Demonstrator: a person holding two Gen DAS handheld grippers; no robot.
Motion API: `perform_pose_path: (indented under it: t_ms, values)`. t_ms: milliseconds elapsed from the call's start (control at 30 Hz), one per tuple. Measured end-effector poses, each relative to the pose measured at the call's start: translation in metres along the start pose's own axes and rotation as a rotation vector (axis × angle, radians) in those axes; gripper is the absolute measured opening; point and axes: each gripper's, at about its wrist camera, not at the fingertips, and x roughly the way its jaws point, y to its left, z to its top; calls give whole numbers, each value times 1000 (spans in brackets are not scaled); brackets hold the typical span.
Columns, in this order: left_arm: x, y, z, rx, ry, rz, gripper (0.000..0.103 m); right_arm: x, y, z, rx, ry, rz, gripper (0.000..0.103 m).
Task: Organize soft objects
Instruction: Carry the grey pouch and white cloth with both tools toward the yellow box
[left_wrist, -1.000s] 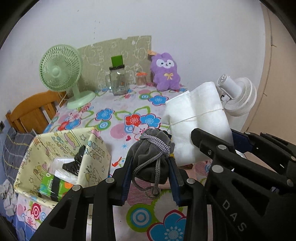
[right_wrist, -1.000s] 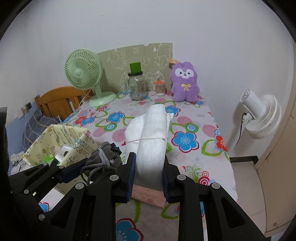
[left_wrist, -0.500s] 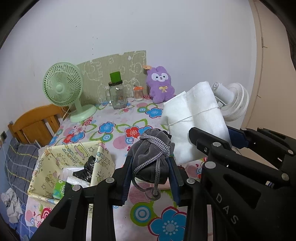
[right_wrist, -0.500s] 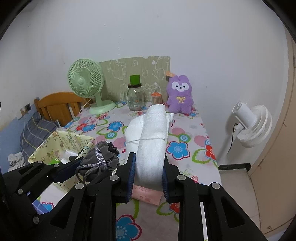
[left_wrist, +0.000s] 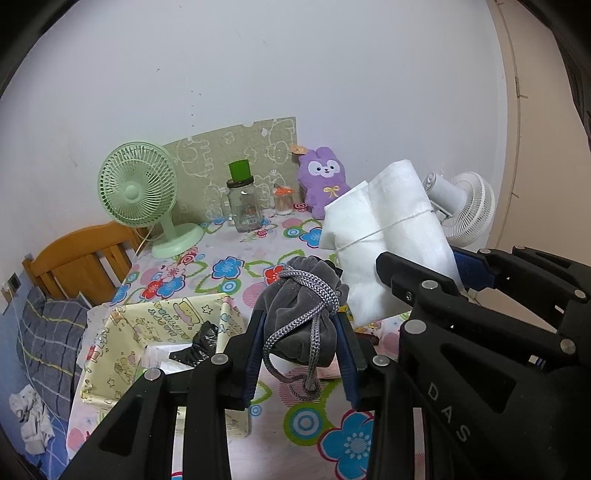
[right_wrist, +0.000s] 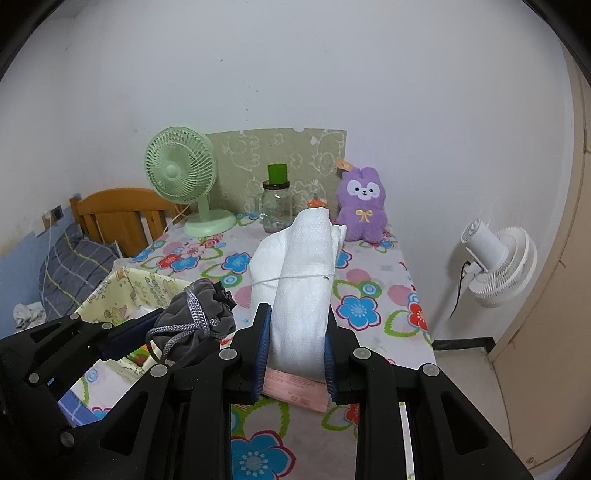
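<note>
left tongs (left_wrist: 300, 334) grip pouch (left_wrist: 301, 314) | right tongs (right_wrist: 297, 338) grip bundle (right_wrist: 301, 291)

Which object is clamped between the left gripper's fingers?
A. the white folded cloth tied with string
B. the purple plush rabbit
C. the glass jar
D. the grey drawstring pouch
D: the grey drawstring pouch sits squeezed in the left gripper, while the right gripper holds the white cloth.

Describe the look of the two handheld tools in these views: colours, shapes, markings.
Both are alike. The left tool has angular matte black plastic fingers with cut-out slots, silver round screw heads at the joints, and blue pads lining the inner faces. The right tool has the same black build, blue pads and silver screws; the left view shows white letters "DAS" on its side. No cables, hands or sleeves show.
</note>
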Motion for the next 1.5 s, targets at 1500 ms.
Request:
perform_pose_path:
  t_ms: [1500]
  values:
    - [20,123,-26,-88,44,80,37,59,124,16,-97,89,97,28]
